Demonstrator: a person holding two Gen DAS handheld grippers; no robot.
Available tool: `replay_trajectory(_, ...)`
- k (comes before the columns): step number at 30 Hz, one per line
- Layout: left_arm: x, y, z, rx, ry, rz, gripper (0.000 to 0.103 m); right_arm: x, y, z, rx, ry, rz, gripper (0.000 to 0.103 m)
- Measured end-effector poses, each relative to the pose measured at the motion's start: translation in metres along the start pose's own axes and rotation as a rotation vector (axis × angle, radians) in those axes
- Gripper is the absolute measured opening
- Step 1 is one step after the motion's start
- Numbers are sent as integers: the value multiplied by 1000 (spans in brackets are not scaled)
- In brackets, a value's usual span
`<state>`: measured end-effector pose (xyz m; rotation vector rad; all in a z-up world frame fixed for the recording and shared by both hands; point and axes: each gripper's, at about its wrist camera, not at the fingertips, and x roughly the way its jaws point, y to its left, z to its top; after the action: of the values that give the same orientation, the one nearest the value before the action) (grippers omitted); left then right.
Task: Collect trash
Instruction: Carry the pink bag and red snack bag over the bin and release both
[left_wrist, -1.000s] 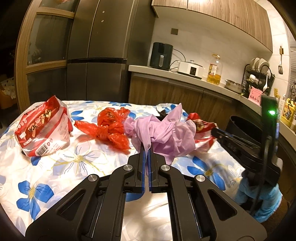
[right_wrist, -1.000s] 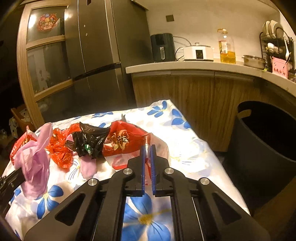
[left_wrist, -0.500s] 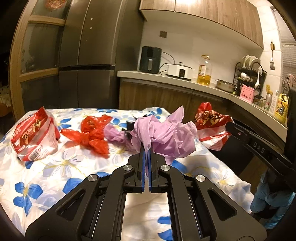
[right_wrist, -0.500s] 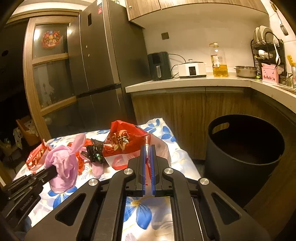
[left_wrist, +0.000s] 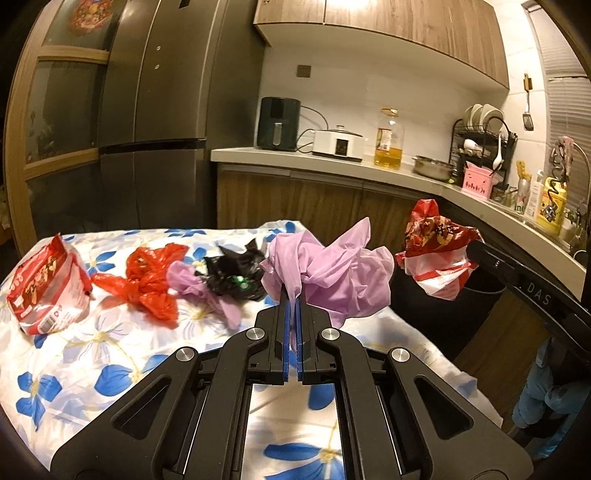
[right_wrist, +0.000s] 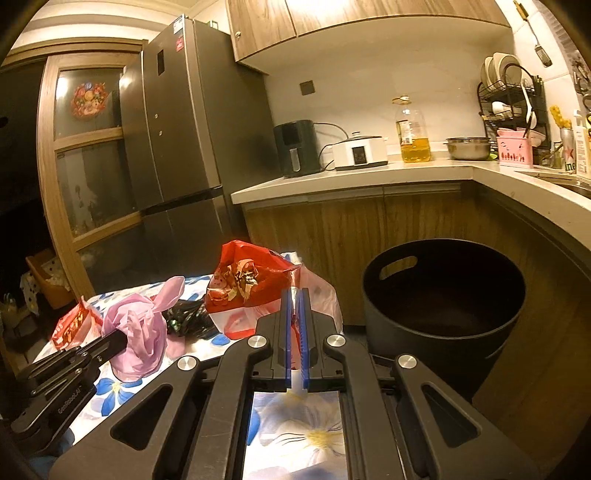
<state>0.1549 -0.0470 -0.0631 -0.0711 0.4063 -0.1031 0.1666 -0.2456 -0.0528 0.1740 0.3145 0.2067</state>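
My left gripper (left_wrist: 291, 295) is shut on a crumpled lilac plastic bag (left_wrist: 332, 273), lifted above the flowered tablecloth (left_wrist: 92, 354). My right gripper (right_wrist: 294, 295) is shut on a red and white snack wrapper (right_wrist: 251, 291), which hangs in the air beside the table's right end; the same wrapper (left_wrist: 437, 254) shows at the right in the left wrist view. A black bin (right_wrist: 443, 295) stands open on the floor to the right of the table. On the cloth lie a red plastic bag (left_wrist: 147, 280), a black wrapper (left_wrist: 232, 277), a smaller lilac piece (left_wrist: 184, 277) and a red and white packet (left_wrist: 48, 284).
A dark fridge (left_wrist: 166, 110) and a wooden glazed door (right_wrist: 88, 177) stand behind the table. The counter (right_wrist: 369, 177) carries an air fryer, a white cooker, an oil bottle (right_wrist: 413, 136), a steel bowl and a dish rack (right_wrist: 513, 110). A blue-gloved hand (left_wrist: 546, 398) holds the right gripper.
Both grippers have risen and moved right with their loads: the lilac bag and the snack wrapper left the cloth, and the wrapper now hangs nearer the bin. A black wrapper has come into sight.
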Motion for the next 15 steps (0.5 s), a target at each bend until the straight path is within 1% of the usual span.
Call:
replay_trajectory(10,11,-22,11,29,-19,-33,1,-7,-22,6,19,-33,-42,5)
replay_trajectory(15,16,-39,21,52,-39,-59,1,-11,-37,13,32,-58,-75,4)
